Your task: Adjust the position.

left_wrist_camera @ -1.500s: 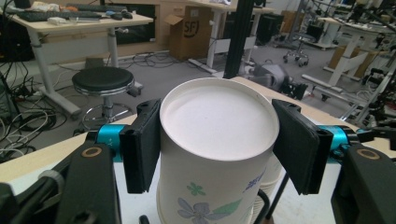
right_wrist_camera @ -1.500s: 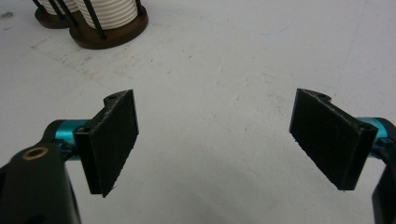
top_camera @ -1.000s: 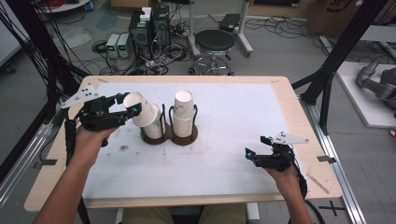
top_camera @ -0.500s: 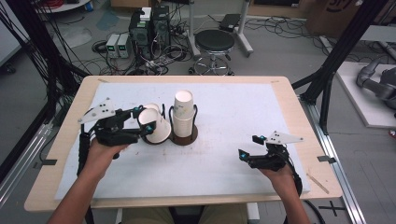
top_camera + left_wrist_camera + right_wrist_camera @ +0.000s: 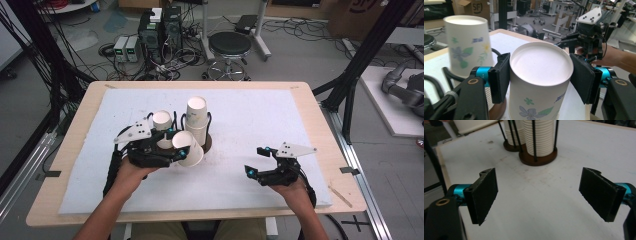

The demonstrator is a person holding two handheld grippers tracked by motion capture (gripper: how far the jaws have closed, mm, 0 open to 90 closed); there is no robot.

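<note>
My left gripper point(image 5: 181, 150) is squeezing a paper cup point(image 5: 189, 148). In the left gripper view, the two black pads press on both sides of the cup point(image 5: 539, 82), near its flat white end. The cup has blue flowers and green leaves painted on it. From the high view, it is tipped on its side, just in front of the cup holders.

Behind it are two stacks of paper cups. The left stack point(image 5: 162, 127) is shorter. The right stack point(image 5: 198, 121) is taller. Each stack stands in a holder with a round brown base point(image 5: 537, 157) and thin black rods. The two holders sit side by side, touching or nearly so.

They all sit on a white mat point(image 5: 260, 115) that covers the wooden table point(image 5: 80, 120).

My right gripper point(image 5: 260, 161) is over on the right, well apart from the cups. Its jaws are spread wide and hold nothing. In the right gripper view, I see the bare mat between the two black pads point(image 5: 485, 195).
</note>
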